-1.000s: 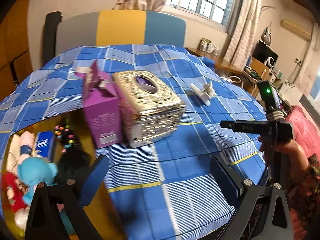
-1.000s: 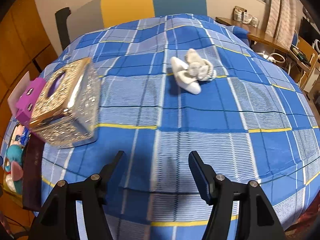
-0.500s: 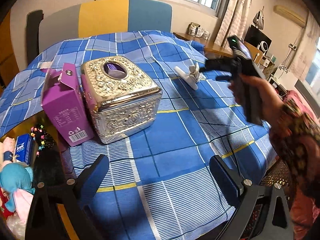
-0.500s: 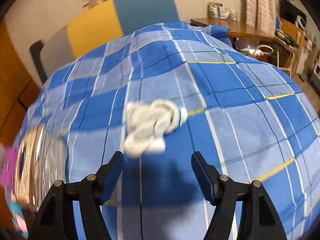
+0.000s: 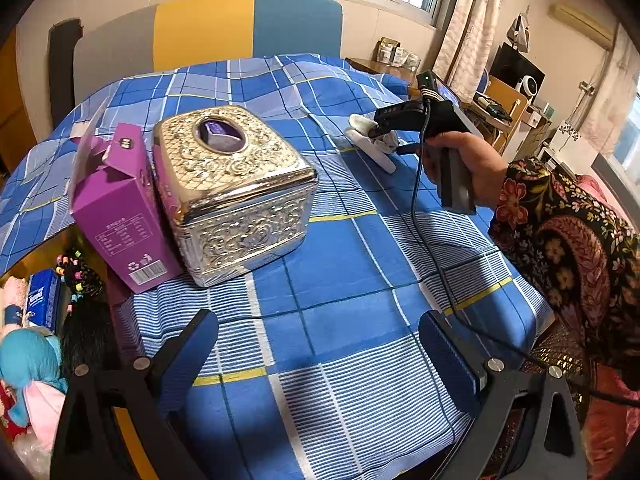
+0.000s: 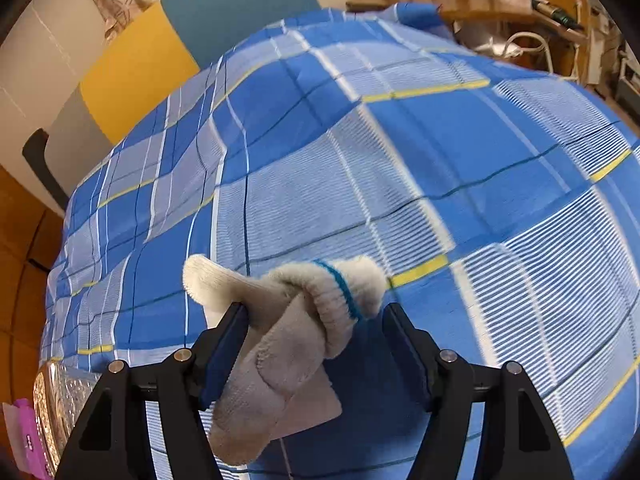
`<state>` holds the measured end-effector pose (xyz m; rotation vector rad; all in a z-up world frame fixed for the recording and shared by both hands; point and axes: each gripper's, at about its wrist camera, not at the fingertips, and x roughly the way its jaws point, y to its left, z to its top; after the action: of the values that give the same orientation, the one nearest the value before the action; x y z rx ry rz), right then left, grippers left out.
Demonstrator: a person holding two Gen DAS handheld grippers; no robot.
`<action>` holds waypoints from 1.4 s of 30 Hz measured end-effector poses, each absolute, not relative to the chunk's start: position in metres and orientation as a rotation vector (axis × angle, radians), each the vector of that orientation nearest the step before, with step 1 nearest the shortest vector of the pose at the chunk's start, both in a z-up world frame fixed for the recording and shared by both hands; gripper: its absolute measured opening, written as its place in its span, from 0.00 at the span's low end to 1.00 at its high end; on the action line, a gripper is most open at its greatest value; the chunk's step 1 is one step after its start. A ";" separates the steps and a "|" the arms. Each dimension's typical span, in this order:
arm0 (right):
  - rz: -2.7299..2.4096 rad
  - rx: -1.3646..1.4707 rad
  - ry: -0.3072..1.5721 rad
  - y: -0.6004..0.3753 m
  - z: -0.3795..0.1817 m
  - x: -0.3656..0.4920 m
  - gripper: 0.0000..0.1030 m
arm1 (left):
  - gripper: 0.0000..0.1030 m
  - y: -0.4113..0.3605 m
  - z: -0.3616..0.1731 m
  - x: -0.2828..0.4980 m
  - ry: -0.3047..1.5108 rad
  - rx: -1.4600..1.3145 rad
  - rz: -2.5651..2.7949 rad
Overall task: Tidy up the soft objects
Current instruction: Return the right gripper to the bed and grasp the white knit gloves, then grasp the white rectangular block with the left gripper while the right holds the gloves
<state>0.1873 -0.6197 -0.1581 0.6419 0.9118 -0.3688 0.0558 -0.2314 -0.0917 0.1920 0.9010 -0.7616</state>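
Note:
A bundle of white socks with a teal stripe (image 6: 296, 320) lies on the blue plaid tablecloth (image 6: 440, 140). My right gripper (image 6: 316, 344) is open around the socks, one blue pad on each side; the left pad touches them. The left wrist view shows the right gripper (image 5: 384, 136) reaching over the socks (image 5: 372, 148) at the far right of the table. My left gripper (image 5: 320, 360) is open and empty, low over the near part of the cloth (image 5: 340, 300).
A silver embossed tissue box (image 5: 236, 192) and an open purple carton (image 5: 116, 208) stand at left centre. Plush toys (image 5: 28, 364), a blue packet and a black hair item lie beyond the table's left edge. A colour-block chair (image 5: 208, 28) stands behind the table.
My right gripper has moved forward and down onto the socks, which now sit between its fingers. My left gripper has drifted little and stays open.

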 end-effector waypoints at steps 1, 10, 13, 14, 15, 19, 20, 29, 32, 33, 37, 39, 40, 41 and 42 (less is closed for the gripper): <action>-0.359 0.650 0.900 -0.620 -0.159 0.186 0.54 | 0.98 -0.234 -0.091 0.056 0.901 0.195 -0.764; -0.324 0.602 0.912 -0.623 -0.144 0.144 0.28 | 0.98 -0.265 -0.081 0.053 0.875 0.203 -0.818; -0.358 0.574 0.926 -0.625 -0.139 0.122 0.28 | 0.98 -0.285 -0.075 0.059 0.876 0.185 -0.839; -0.385 0.560 0.933 -0.626 -0.137 0.113 0.28 | 0.98 -0.295 -0.072 0.062 0.876 0.179 -0.839; -0.407 0.553 0.935 -0.628 -0.137 0.105 0.28 | 0.98 -0.305 -0.069 0.065 0.876 0.169 -0.843; -0.495 0.506 0.925 -0.636 -0.142 0.079 0.28 | 0.98 -0.352 -0.058 0.088 0.878 0.151 -0.806; -0.516 0.515 0.944 -0.640 -0.145 0.075 0.28 | 0.98 -0.365 -0.056 0.095 0.877 0.148 -0.786; -0.556 0.614 0.907 -0.665 -0.141 0.059 0.28 | 0.98 -0.480 -0.090 0.164 0.930 0.239 -0.671; -0.546 0.619 0.910 -0.664 -0.141 0.061 0.28 | 0.98 -0.509 -0.111 0.186 0.957 0.270 -0.633; -0.544 0.617 0.909 -0.662 -0.142 0.063 0.28 | 0.98 -0.517 -0.119 0.194 0.973 0.283 -0.612; -0.537 0.597 0.907 -0.659 -0.140 0.067 0.28 | 0.96 -0.537 -0.143 0.221 1.039 0.275 -0.572; -0.536 0.605 0.904 -0.661 -0.140 0.067 0.28 | 0.95 -0.546 -0.153 0.229 1.045 0.296 -0.566; -0.538 0.611 0.904 -0.662 -0.140 0.067 0.28 | 0.94 -0.549 -0.156 0.230 1.039 0.314 -0.568; -0.540 0.617 0.906 -0.664 -0.141 0.067 0.28 | 0.92 -0.553 -0.161 0.232 1.032 0.343 -0.565; -0.541 0.625 0.908 -0.664 -0.142 0.066 0.28 | 0.83 -0.555 -0.164 0.234 1.033 0.352 -0.566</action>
<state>0.0664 -0.6645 -0.1420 0.6249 0.9078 -0.5406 0.2336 -0.5551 -0.1639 0.3515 1.0326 -0.5657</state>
